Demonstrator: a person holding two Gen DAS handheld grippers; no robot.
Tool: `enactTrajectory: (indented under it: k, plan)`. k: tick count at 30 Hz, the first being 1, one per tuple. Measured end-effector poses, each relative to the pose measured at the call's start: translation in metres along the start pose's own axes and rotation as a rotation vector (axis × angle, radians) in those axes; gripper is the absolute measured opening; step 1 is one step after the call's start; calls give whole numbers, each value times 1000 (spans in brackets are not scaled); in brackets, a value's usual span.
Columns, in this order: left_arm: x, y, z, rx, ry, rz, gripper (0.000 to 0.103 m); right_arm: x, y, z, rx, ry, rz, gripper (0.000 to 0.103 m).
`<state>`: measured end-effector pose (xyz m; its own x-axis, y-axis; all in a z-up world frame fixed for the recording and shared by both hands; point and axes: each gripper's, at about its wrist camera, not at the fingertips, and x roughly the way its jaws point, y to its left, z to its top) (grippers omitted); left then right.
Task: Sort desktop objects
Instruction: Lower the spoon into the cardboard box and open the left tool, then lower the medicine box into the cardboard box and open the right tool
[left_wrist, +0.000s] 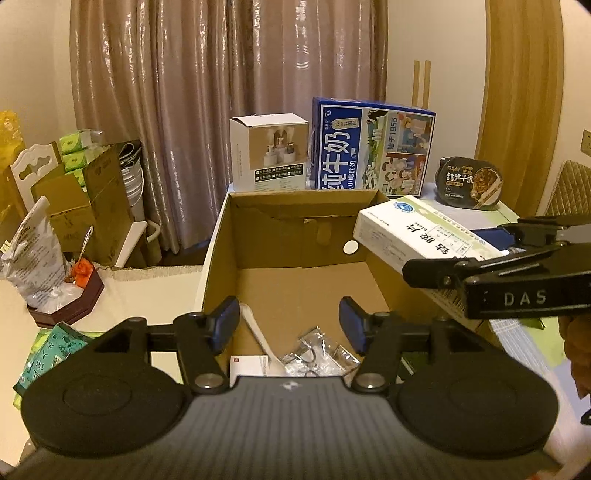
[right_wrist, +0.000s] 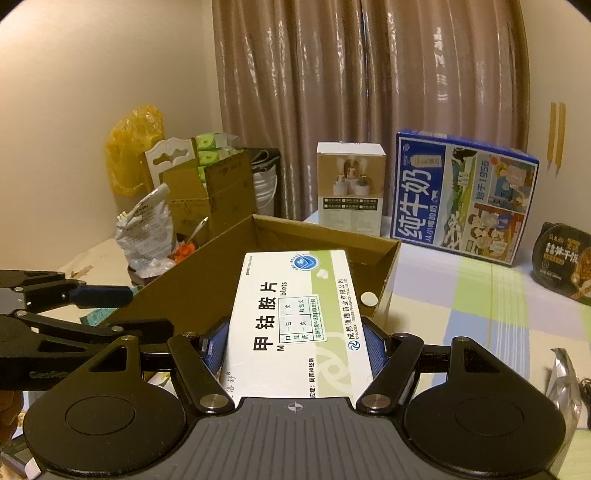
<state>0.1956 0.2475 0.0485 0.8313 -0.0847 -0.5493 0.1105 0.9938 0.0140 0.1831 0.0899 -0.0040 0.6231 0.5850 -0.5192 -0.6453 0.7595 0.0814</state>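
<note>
A: Right wrist view: right claw (right_wrist: 295, 349) clamps the medicine box (right_wrist: 295, 314) above the cardboard box's (right_wrist: 384, 258) near-right rim.
B: Left claw (left_wrist: 288, 328) gapes, empty, over it. Released now, the medicine box could catch the rim and tip outside.

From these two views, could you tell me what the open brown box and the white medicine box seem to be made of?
Open brown box: likely corrugated cardboard, matte; raw brown walls, folded flaps. White medicine box: apparently thin printed paperboard, slightly glossy; crisp edges, printed text.
</note>
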Motion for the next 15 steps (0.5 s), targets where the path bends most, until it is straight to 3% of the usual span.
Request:
enactTrajectory:
  k: [15]
  plan:
    - [-11, 5, -8, 17, 17, 0, 55, 8, 6, 8, -2, 17, 17, 68]
